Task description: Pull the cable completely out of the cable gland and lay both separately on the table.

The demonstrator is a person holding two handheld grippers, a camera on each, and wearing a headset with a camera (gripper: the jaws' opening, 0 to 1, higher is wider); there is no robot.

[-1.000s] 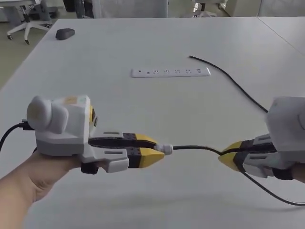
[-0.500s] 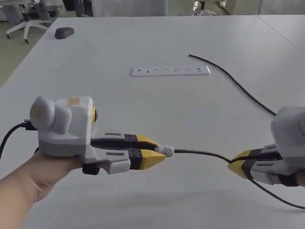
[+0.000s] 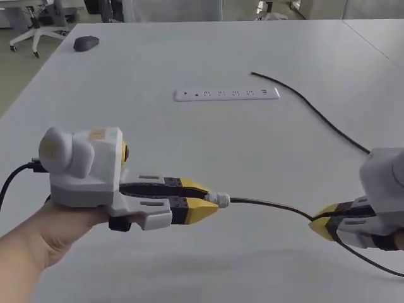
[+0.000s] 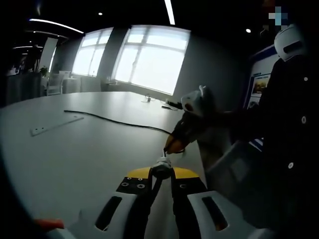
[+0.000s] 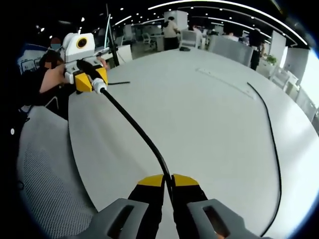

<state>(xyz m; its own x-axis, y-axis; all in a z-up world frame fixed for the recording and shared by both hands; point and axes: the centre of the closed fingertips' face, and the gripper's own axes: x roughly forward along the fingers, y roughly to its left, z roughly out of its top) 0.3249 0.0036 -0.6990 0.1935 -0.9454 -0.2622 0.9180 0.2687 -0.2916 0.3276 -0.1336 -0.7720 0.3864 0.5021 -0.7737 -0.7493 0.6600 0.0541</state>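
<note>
Left claw [image 3: 213, 203] is clamped shut on the white cable gland [image 3: 221, 199], held above the desk [image 3: 189, 145]. Right claw [image 3: 320, 225], off to its right, is pinched closed on the black cable [image 3: 271, 204], which runs from the gland across the gap between them. Past the right claw the cable trails over the smooth white desk and ends near a power strip [image 3: 226, 95] well ahead of both claws, with open surface between. Far ahead and left of the left claw a small dark object [image 3: 86, 43] lies near the desk's edge, with an office chair [image 3: 31, 28] beyond. Large windows [image 4: 149, 59] light the room.
</note>
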